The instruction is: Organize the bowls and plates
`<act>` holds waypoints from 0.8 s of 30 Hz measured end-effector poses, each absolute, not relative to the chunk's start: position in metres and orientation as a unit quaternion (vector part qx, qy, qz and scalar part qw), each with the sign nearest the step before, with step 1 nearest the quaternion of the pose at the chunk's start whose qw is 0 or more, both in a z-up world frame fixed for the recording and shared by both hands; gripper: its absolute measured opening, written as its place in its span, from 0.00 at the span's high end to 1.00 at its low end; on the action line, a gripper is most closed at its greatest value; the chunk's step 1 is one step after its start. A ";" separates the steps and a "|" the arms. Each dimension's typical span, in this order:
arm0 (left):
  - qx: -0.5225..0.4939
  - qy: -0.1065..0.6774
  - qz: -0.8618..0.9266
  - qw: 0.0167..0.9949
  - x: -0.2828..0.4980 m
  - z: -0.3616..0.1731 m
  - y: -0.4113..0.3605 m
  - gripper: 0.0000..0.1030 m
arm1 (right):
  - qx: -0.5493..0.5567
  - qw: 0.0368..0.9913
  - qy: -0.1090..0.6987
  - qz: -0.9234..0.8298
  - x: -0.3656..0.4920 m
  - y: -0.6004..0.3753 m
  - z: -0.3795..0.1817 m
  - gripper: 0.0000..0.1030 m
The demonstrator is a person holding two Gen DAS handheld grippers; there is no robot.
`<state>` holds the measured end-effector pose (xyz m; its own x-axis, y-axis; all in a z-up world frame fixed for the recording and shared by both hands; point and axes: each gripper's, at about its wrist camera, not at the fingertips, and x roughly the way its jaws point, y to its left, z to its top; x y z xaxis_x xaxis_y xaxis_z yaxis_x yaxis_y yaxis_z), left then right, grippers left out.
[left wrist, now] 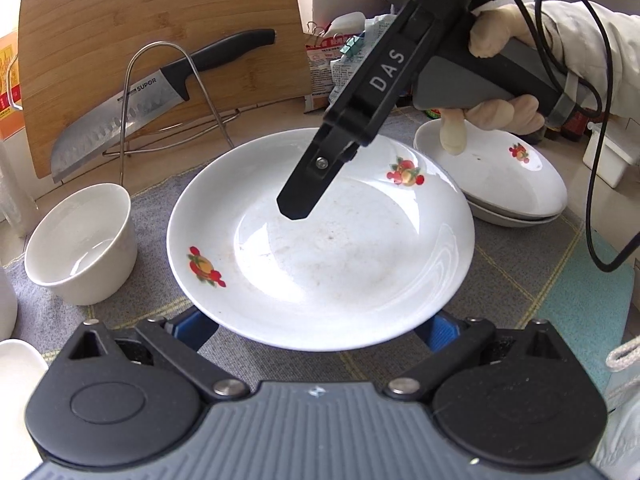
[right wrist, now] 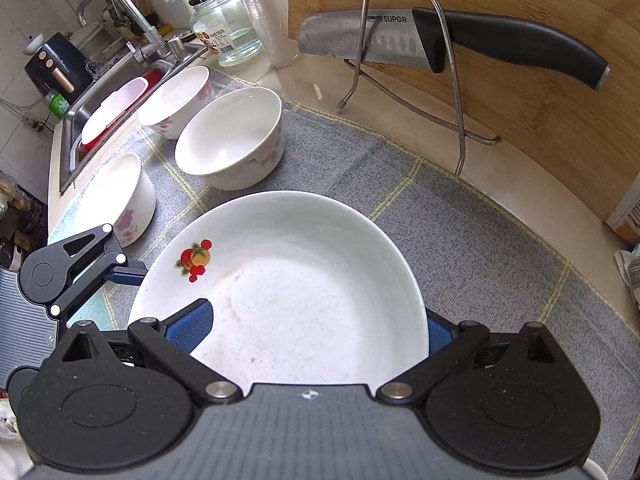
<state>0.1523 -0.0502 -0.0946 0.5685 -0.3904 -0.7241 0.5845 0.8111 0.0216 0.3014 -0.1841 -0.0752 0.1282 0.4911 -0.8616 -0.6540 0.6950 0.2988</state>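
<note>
White porcelain plate (right wrist: 296,280) at centre frame on the worktop's grey mat (right wrist: 480,240): we are straddling it with both grippers, right gripper (right wrist: 320,330) and left gripper (left wrist: 316,326) wide apart; glazed rim could slip.

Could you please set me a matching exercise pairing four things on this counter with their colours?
Things:
1. knife
2. plate
3. cutting board
4. cloth

Colours:
A. light brown wood
B. grey with pale lines
C. steel blade, black handle
D. white with red and orange fruit prints

Pairs: 1-C, 2-D, 3-A, 4-B
</note>
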 end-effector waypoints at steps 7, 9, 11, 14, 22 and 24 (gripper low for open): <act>0.136 0.371 -0.288 0.872 0.142 -0.087 -0.052 0.02 | -0.063 0.755 0.534 0.376 0.283 -0.192 -0.065 0.00; 0.140 0.369 -0.291 0.871 0.136 -0.084 -0.051 0.02 | -0.062 0.757 0.532 0.373 0.278 -0.193 -0.063 0.00; 0.143 0.368 -0.294 0.870 0.134 -0.082 -0.052 0.02 | -0.060 0.760 0.531 0.370 0.274 -0.195 -0.061 0.00; 0.148 0.368 -0.301 0.867 0.130 -0.081 -0.053 0.02 | -0.057 0.763 0.531 0.365 0.268 -0.198 -0.060 0.00; 0.161 0.367 -0.325 0.856 0.118 -0.076 -0.060 0.02 | -0.042 0.772 0.532 0.346 0.251 -0.212 -0.057 0.00; 0.164 0.367 -0.331 0.854 0.117 -0.076 -0.063 0.02 | -0.039 0.775 0.531 0.341 0.247 -0.216 -0.057 0.00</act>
